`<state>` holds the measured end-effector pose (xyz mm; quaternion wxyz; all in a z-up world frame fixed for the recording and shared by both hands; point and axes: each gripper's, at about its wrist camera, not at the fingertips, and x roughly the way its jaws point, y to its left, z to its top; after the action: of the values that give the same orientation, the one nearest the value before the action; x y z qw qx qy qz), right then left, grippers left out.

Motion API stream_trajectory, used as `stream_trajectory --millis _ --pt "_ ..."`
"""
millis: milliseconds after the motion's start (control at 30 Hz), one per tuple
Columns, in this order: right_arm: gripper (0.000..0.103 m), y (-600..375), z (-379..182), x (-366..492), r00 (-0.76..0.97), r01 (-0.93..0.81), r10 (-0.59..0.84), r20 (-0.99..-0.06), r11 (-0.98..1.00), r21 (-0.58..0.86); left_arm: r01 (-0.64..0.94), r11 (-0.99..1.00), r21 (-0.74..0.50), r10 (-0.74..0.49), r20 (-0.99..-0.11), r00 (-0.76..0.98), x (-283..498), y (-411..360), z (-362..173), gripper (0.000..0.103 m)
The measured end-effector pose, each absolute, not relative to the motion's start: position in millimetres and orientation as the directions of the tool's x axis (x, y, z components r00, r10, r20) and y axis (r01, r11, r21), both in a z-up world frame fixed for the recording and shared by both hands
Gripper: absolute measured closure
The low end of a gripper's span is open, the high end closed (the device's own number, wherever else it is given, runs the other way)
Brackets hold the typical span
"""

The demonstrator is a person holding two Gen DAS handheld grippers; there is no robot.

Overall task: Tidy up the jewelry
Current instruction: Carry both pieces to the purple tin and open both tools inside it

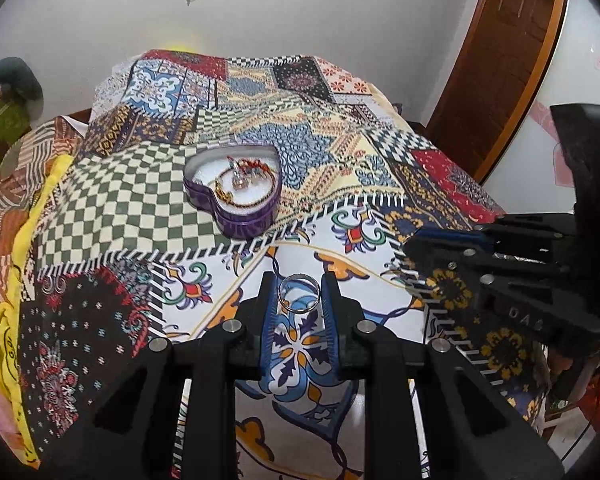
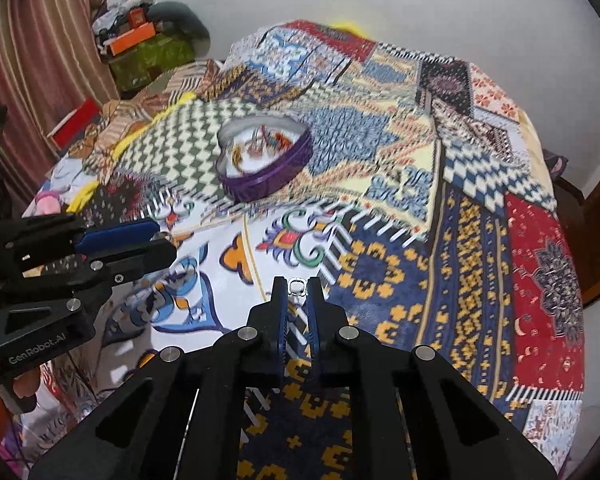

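Left gripper (image 1: 299, 294) clamps silver ring (image 1: 299, 293); right gripper (image 2: 299, 289) pinches small ring (image 2: 298, 287). Both hover above quilt (image 1: 380, 168). Carry each level over heart-shaped tin (image 1: 236, 216), release low inside.

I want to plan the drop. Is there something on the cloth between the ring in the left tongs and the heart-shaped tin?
Nothing visible stands in the way. The left tongs grip the silver ring, and only flat patterned cloth lies between it and the open purple heart-shaped tin. The right tongs are off to the side, clear of that path.
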<state>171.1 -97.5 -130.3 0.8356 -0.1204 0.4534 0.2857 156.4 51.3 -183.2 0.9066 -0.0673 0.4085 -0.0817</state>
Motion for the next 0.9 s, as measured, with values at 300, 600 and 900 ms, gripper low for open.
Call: stream_trajectory --millis 300,600,900 --pt "0.095 -97 -93 173 0.493 -0.583 0.416 -0.764 0.81 0.065 0.079 0.98 -0.181 -0.184 -0.692 0.698 161 63 -161 0.082" --pt "0.095 -86 -71 182 0.528 -0.594 0.457 -0.716 0.801 0.073 0.072 0.989 -0.131 -0.141 -0.656 0.741 173 71 -141 0.082" --pt "0.095 -70 -72 201 0.52 -0.605 0.48 -0.707 0.791 0.092 0.062 0.989 -0.134 -0.135 -0.653 0.745 193 82 -144 0.082"
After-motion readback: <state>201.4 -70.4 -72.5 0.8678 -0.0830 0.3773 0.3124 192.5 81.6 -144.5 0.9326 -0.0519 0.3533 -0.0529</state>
